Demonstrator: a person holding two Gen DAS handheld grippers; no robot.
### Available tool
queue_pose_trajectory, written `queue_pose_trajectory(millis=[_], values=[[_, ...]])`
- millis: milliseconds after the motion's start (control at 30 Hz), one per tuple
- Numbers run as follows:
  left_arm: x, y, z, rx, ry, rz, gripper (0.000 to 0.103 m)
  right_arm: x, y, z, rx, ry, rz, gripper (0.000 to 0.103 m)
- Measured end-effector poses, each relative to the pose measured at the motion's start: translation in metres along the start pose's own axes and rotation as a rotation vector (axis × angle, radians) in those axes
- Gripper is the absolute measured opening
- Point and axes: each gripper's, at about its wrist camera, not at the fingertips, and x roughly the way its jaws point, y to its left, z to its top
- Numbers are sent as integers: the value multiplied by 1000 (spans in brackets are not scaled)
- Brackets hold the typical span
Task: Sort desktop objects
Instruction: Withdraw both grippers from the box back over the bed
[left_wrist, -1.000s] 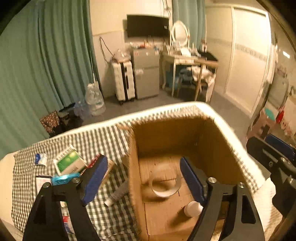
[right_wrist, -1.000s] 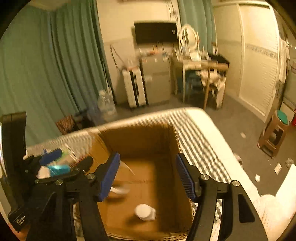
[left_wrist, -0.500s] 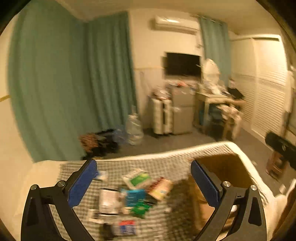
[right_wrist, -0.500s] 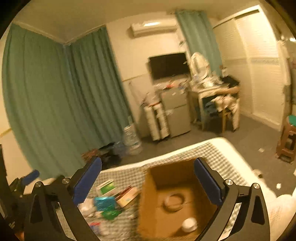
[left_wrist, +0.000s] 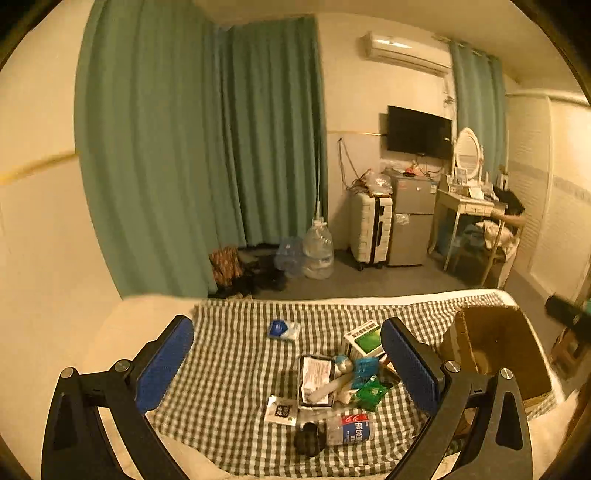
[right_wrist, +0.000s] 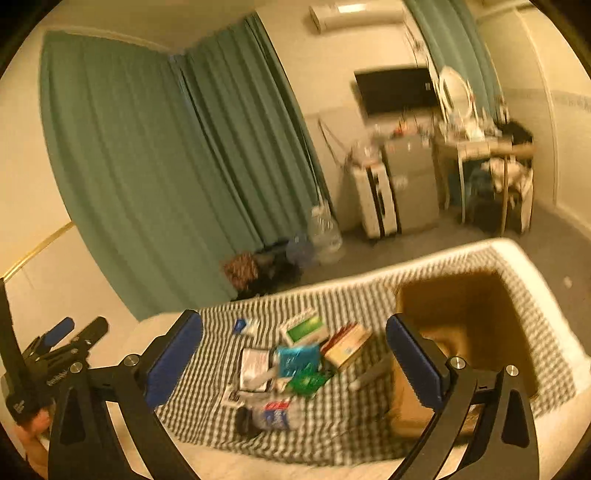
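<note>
A pile of small objects lies on the checked cloth: a green and white box, a blue packet, a flat white pack, a green sachet and a lying plastic bottle. An open cardboard box stands to the right. My left gripper is open and empty, above and behind the pile. My right gripper is open and empty, over the pile; the cardboard box is to its right. The left gripper shows at that view's left edge.
The cloth covers a white bed whose far edge drops to a grey floor. Beyond stand water jugs, a white suitcase, a small fridge and a desk with a mirror. Green curtains hang behind.
Both grippers have pulled back and up from the cardboard box and opened wider. The views now take in the pile on the cloth instead of the box's inside.
</note>
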Motion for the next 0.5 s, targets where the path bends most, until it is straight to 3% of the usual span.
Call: queue_pose_trajectory(millis=[300, 400, 500], values=[[92, 33, -57, -16, 105, -12, 103, 81, 43, -45, -63, 74, -53, 100], [132, 41, -83, 14, 152, 39, 103, 119, 41, -72, -28, 110, -47, 100], [167, 50, -105, -26, 225, 10, 103, 159, 44, -104, -99, 223, -38, 100]])
